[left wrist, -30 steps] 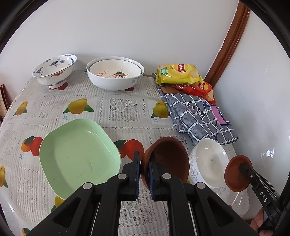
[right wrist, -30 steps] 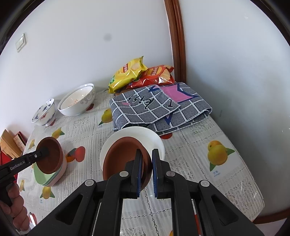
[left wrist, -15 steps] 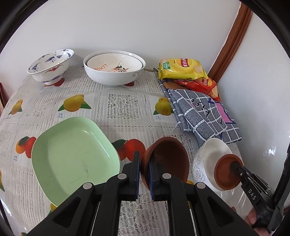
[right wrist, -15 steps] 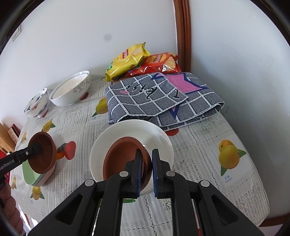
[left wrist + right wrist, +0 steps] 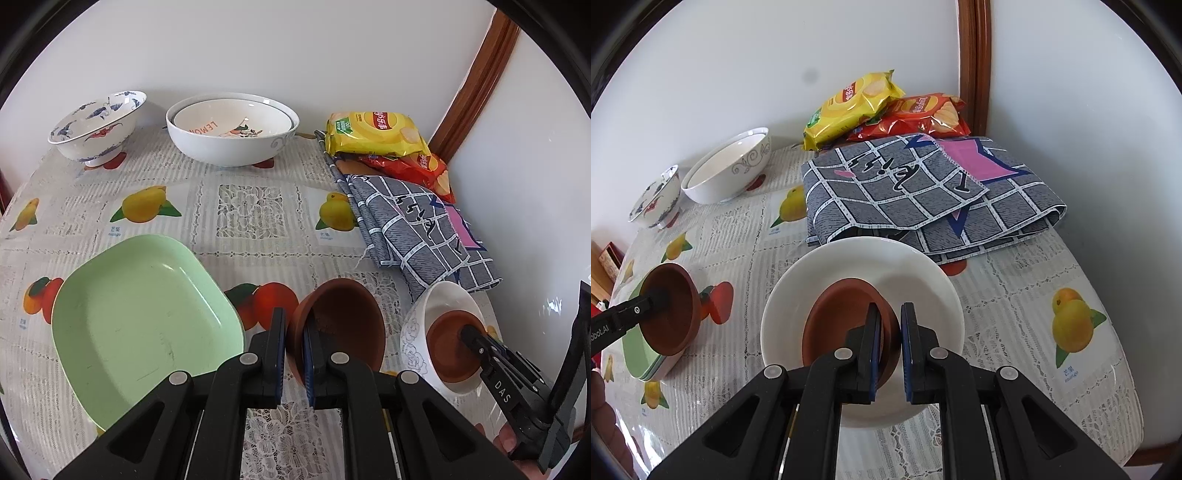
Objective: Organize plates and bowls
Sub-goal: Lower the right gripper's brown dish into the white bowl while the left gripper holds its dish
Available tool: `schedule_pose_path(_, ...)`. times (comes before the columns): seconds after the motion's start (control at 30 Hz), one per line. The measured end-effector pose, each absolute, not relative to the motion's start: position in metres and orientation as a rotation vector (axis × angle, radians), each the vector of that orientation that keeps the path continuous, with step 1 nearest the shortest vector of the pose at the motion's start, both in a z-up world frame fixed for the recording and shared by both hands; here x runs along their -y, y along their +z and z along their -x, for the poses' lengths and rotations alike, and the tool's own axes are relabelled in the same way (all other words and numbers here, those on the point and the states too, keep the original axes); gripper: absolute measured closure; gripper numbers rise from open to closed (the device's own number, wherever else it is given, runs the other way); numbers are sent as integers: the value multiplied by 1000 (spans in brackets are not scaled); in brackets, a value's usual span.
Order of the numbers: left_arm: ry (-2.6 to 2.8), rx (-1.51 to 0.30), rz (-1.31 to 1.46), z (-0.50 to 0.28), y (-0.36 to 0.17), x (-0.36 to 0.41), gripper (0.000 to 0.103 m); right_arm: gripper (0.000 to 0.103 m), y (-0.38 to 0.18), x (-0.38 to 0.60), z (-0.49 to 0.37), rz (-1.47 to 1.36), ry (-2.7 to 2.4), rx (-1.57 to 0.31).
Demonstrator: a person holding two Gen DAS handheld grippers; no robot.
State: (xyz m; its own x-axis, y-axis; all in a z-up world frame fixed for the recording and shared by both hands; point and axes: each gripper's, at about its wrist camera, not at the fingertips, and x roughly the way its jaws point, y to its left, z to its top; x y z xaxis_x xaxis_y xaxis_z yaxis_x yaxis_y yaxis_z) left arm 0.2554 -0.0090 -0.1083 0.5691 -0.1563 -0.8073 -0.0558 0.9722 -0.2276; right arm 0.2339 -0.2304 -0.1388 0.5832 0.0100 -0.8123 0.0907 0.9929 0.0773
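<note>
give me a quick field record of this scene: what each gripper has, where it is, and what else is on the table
left gripper: shut on rim of brown bowl, beside green plate
right gripper: shut on rim of brown saucer, saucer inside white bowl
nested white bowls: back of table, near wall
blue patterned bowl: back left
folded checked cloth: behind white bowl
snack bags: in corner, yellow and red
tablecloth: fruit print
</note>
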Motion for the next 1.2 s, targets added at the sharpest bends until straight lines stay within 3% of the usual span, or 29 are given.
schedule_pose_path(1.2,-74,-987,262,-265,-120,1,94,91,-161,205,-259,115,-109,-1032)
